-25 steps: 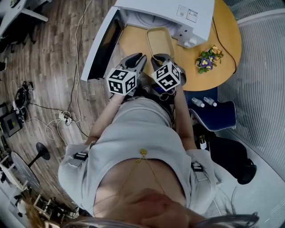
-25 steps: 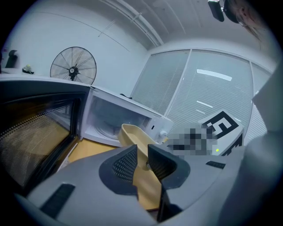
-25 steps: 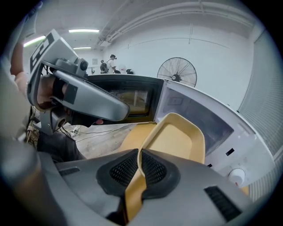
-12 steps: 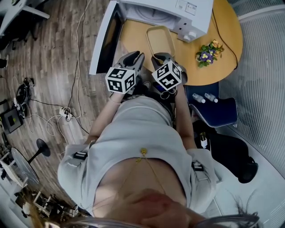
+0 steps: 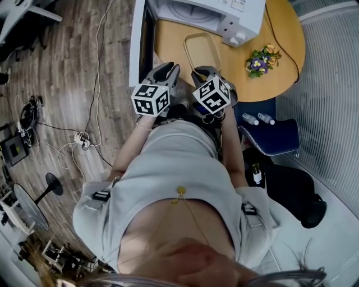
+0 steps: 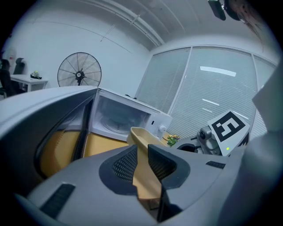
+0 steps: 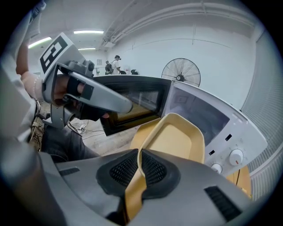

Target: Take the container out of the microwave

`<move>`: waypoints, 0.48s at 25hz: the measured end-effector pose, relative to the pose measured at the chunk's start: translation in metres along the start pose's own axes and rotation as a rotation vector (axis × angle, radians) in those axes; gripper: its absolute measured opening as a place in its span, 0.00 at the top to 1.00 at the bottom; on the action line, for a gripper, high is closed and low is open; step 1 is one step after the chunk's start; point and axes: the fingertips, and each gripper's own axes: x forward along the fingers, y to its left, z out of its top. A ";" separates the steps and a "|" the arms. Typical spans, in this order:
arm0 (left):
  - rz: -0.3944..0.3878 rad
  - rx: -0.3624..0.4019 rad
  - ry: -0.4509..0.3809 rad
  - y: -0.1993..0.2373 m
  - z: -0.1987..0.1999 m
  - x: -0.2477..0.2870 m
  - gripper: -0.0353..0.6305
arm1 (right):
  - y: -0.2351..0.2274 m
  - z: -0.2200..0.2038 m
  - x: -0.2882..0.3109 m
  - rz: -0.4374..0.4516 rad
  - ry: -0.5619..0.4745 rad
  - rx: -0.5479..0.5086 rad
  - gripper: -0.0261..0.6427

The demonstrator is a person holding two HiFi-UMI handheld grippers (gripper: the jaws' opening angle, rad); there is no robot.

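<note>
Gripping recorded: shallow beige plastic container (image 5: 203, 51), outside the open white microwave (image 5: 208, 11) lying beyond the fingertips, is clamped at its near rim by narrowly closed left gripper (image 6: 143, 161) and right gripper (image 7: 138, 170).

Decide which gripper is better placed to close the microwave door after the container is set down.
Probably left. The left gripper and right gripper both grip the container, but the left sits beside the open door, the right farther away.
</note>
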 end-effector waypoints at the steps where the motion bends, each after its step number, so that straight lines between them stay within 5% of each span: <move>1: -0.003 0.001 0.002 -0.001 -0.001 0.000 0.82 | 0.001 -0.001 -0.001 0.001 -0.001 0.002 0.91; 12: -0.033 0.008 0.023 -0.010 -0.007 0.000 0.82 | 0.011 -0.002 -0.008 -0.005 0.003 -0.001 0.91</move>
